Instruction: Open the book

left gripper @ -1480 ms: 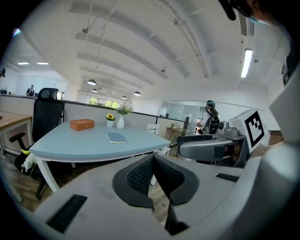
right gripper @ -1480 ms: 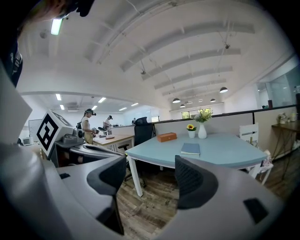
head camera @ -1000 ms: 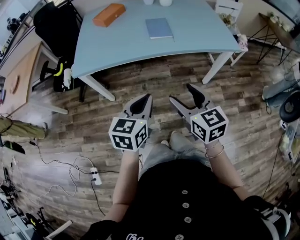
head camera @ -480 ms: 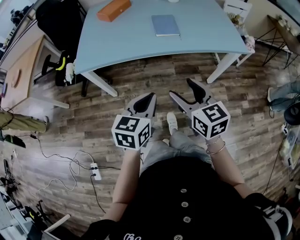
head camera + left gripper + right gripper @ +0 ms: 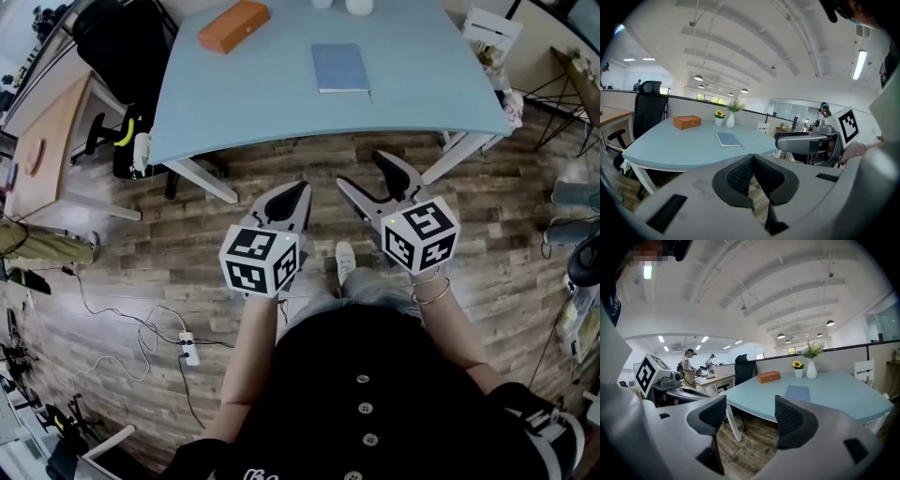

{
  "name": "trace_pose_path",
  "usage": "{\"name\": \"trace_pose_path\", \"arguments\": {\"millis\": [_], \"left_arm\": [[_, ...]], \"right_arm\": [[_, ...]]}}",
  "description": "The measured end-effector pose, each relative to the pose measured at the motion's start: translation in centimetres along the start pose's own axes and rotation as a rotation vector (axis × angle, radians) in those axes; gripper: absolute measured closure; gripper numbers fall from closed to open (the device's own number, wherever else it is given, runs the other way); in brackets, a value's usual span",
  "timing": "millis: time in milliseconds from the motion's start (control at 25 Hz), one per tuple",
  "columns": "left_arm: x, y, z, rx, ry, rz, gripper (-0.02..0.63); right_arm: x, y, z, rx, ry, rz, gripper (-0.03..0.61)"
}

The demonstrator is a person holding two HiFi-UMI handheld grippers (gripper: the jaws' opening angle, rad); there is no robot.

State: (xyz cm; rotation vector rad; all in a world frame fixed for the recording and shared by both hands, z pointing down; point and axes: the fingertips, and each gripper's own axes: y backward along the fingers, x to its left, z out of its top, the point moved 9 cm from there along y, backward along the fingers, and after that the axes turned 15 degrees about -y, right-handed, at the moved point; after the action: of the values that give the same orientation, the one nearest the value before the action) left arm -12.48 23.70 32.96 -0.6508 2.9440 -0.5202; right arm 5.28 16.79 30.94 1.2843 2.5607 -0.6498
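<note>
Book (image 5: pixel 340 67): closed, flat on blue table (image 5: pixel 262 94), well ahead of us. Left gripper (image 5: pixel 296 193): jaws pressed together, empty; right gripper (image 5: pixel 362 172): jaws spread, empty. We should approach, then catch only the cover's edge.

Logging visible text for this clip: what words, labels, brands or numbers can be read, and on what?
No text reads in full.
Black shirt: white script at the bottom edge, cut off, unreadable.
Book, orange box: no print visible.
Left gripper, right gripper: their cubes carry square markers only, no words.
</note>
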Motion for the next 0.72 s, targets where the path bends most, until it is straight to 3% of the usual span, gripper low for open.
{"name": "trace_pose_path", "arguments": {"millis": [360, 720], "left_arm": [[3.8, -4.1, 2.3, 0.0, 0.01, 0.076, 0.601], [5.3, -8.3, 3.9, -0.006, 0.036, 0.089, 0.601]], "right_arm": [[-4.1, -5.1, 4.0, -0.003, 0.004, 0.066, 0.273], [-6.8, -7.7, 5.7, 0.035, 0.026, 0.122, 0.279]]}}
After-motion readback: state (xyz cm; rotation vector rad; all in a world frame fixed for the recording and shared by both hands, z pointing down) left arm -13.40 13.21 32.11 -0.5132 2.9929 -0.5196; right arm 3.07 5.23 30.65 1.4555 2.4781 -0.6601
